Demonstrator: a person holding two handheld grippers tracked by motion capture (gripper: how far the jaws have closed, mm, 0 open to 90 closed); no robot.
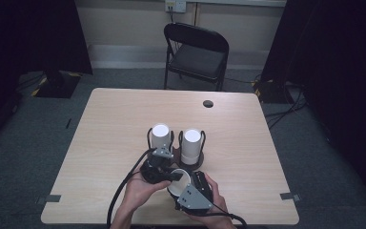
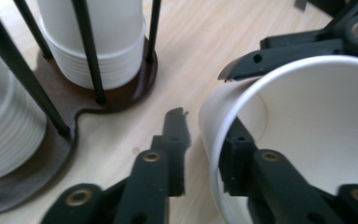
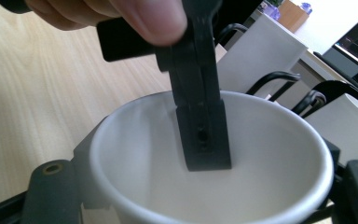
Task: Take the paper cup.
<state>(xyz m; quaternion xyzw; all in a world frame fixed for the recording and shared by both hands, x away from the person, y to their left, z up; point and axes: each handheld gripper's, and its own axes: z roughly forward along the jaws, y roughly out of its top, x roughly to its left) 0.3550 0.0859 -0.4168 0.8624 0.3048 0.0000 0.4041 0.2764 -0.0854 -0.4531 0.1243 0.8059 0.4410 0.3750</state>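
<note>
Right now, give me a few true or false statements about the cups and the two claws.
1. Two stacks of white cups stand in a holder with black rods. True.
2. The right claw holds a loose cup around its outside. True.
3. The left claw has both jaws outside that cup. False: one jaw is inside the cup, the other outside, straddling the wall.
4. The loose cup is full of liquid. False: its white inside is empty.
5. A black folding chair stands beyond the table. True.
</note>
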